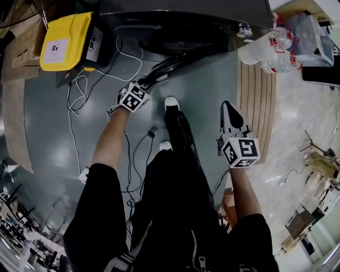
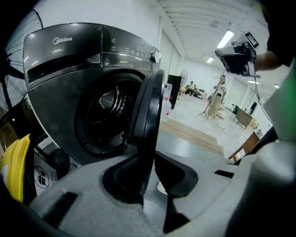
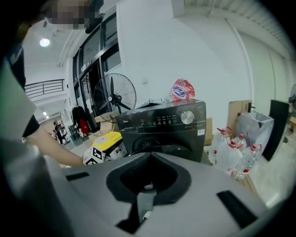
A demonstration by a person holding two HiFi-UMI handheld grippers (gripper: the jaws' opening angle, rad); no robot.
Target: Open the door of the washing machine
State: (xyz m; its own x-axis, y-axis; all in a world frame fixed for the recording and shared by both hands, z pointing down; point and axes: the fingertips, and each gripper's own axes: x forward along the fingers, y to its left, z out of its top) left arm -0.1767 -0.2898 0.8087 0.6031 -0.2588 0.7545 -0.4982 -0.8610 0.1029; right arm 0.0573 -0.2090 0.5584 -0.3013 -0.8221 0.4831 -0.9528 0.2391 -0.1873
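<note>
The dark washing machine [image 1: 186,10] stands at the top of the head view. Its round door [image 1: 178,59] is swung out away from the drum opening [image 2: 104,115]. My left gripper [image 1: 151,81] reaches to the door's free edge. In the left gripper view the door edge [image 2: 147,106] runs down between the jaws, and the left gripper [image 2: 142,156] is shut on it, both pad tips against it. My right gripper [image 1: 229,109] hangs to the right, apart from the machine [image 3: 162,122]. This right gripper [image 3: 151,153] is shut with nothing in it.
A yellow-lidded box [image 1: 66,40] sits left of the machine, with white cables [image 1: 79,90] trailing over the grey floor. Water bottles [image 1: 268,50] and a wooden platform [image 1: 257,95] lie to the right. The person's shoe [image 1: 171,102] is just below the door. A fan [image 3: 113,97] stands behind.
</note>
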